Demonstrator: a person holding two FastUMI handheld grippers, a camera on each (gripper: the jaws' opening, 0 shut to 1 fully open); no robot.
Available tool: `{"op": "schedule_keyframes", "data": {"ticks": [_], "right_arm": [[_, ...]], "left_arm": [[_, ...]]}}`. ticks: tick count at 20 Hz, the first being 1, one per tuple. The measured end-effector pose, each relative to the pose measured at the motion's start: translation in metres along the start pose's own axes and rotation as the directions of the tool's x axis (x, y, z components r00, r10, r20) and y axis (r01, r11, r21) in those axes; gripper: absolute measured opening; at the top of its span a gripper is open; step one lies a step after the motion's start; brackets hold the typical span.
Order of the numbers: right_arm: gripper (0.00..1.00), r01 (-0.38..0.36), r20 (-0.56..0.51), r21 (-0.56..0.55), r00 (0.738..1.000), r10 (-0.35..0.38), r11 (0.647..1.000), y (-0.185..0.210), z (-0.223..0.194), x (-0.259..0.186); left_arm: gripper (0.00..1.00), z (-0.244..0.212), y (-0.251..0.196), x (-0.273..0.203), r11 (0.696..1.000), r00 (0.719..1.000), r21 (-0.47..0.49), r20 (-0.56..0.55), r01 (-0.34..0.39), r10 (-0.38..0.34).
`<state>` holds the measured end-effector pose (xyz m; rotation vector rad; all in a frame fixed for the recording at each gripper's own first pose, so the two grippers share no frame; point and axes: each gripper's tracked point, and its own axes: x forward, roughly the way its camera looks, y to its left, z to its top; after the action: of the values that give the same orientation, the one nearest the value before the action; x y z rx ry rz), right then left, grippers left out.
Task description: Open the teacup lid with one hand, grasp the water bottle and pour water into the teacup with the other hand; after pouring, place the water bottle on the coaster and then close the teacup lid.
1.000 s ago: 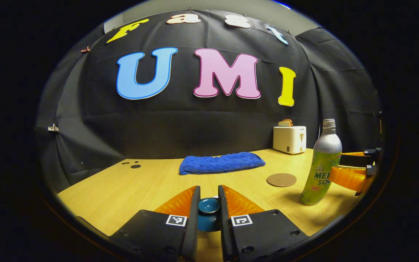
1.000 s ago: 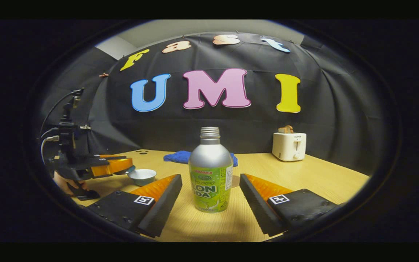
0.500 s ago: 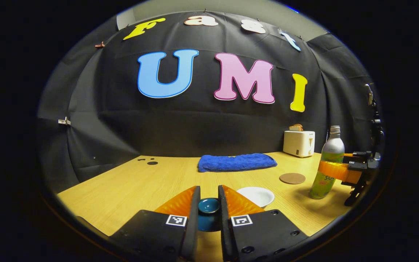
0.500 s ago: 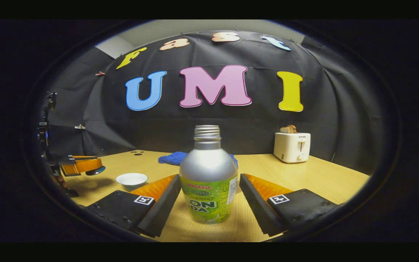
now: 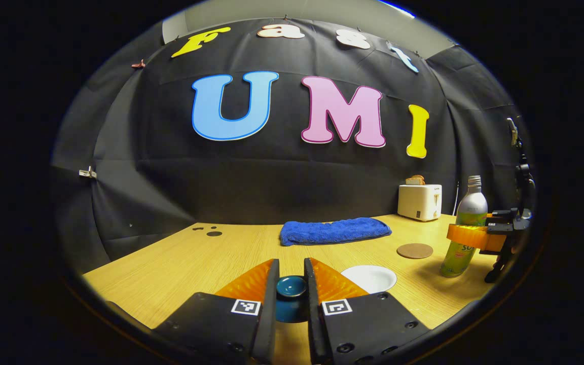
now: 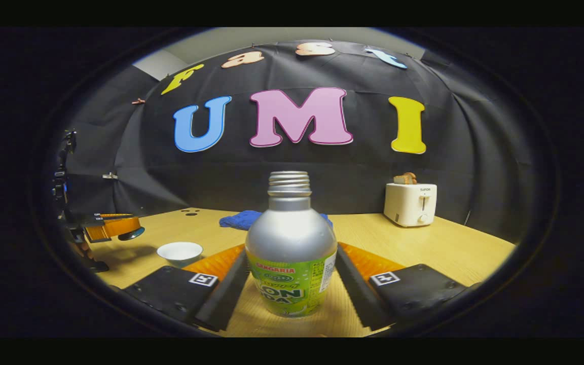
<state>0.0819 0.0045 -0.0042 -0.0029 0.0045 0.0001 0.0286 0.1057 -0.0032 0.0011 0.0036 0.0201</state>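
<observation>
My left gripper [image 5: 291,267] is shut on the knob of the teal teacup lid [image 5: 291,287], held up above the table. The open white teacup [image 5: 370,278] stands just right of it and shows as a small bowl [image 6: 180,252] in the right gripper view. A silver and green water bottle [image 6: 291,238], uncapped, stands on the table. My right gripper [image 6: 291,251] has both fingers pressed on the bottle's sides. From the left gripper view, that bottle [image 5: 467,223] and right gripper [image 5: 474,237] sit at the far right. The round brown coaster [image 5: 414,250] lies left of the bottle.
A folded blue towel [image 5: 335,230] lies at the back of the wooden table [image 5: 180,258]. A white toaster [image 6: 410,204] with bread stands at the back right. The left gripper [image 6: 117,227] with the lid hangs at the far left in the right gripper view.
My right gripper has moved in around the bottle and its fingers have come together onto it. The left gripper carried the lid leftward, bringing the uncovered teacup into its view.
</observation>
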Motion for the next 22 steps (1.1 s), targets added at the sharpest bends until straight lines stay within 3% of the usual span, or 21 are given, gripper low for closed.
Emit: {"op": "schedule_keyframes", "data": {"ticks": [1, 7, 11, 14, 15, 19, 22], "right_arm": [[0.84, 0.005, 0.007, 0.001, 1.000, -0.005, 1.000, -0.001, 0.001, 0.001], [0.83, 0.002, 0.005, 0.003, 1.000, -0.002, 1.000, 0.000, 0.000, 0.000], [0.77, 0.023, 0.006, -0.006, 1.000, -0.023, 1.000, -0.004, 0.001, 0.001], [0.72, 0.056, -0.012, -0.068, 0.998, -0.057, 0.996, -0.016, 0.002, 0.006], [0.75, 0.063, -0.013, -0.115, 0.998, -0.064, 0.991, -0.017, 0.006, 0.006], [0.75, 0.066, 0.050, -0.313, 0.997, -0.053, 0.947, -0.008, 0.038, 0.008], [0.72, 0.036, 0.054, -0.504, 0.998, -0.010, 0.863, 0.011, 0.048, 0.023]], "left_arm": [[0.30, 0.000, 0.001, 0.001, 1.000, 1.000, 0.000, 0.001, 0.000, 0.000], [0.30, 0.000, -0.002, 0.002, 1.000, 1.000, 0.001, 0.000, 0.019, -0.019], [0.30, 0.000, -0.004, 0.001, 0.999, 0.999, 0.001, 0.002, 0.034, -0.034], [0.30, 0.001, -0.002, 0.002, 0.998, 0.998, 0.003, 0.003, 0.059, -0.059], [0.30, 0.000, 0.007, 0.002, 0.999, 0.999, 0.001, 0.002, 0.044, -0.044], [0.30, -0.001, 0.031, 0.001, 1.000, 1.000, 0.001, 0.000, -0.011, 0.011], [0.30, 0.000, 0.037, 0.002, 1.000, 1.000, 0.000, -0.002, -0.016, 0.016]]}}
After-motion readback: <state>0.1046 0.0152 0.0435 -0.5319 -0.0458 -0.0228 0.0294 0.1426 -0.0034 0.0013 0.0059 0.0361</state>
